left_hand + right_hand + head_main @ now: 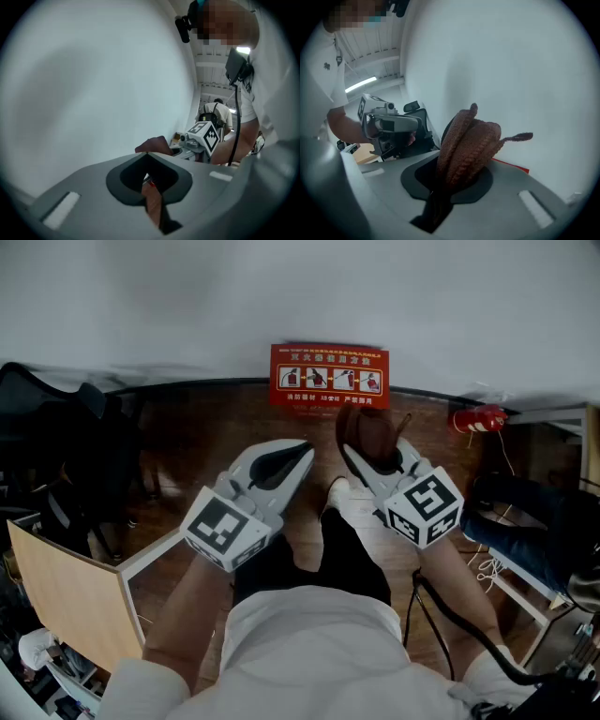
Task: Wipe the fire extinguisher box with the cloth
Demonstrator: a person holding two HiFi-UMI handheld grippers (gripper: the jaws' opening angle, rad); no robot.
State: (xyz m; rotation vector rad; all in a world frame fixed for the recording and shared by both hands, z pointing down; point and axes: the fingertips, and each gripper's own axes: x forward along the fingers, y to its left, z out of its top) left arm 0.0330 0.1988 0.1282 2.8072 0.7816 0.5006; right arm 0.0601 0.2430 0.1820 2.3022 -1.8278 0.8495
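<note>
The fire extinguisher box (329, 376) shows a red front with a row of instruction pictures, low against the white wall straight ahead. A brown knitted cloth (366, 430) is bunched in my right gripper (372, 454), which is shut on it just below and right of the box. In the right gripper view the cloth (468, 143) stands up out of the jaws, with a red edge of the box (512, 165) behind it. My left gripper (302, 456) hovers to the left at the same height, shut with nothing in it. From the left gripper view, the cloth (153, 144) is visible beyond the jaws.
A red extinguisher-like object (479, 418) lies on the wood floor (206, 437) at right. A light wooden board (70, 596) and a black chair (47, 427) stand at left. A black cable (441, 624) hangs by my right arm. Another person's legs (525, 521) are at right.
</note>
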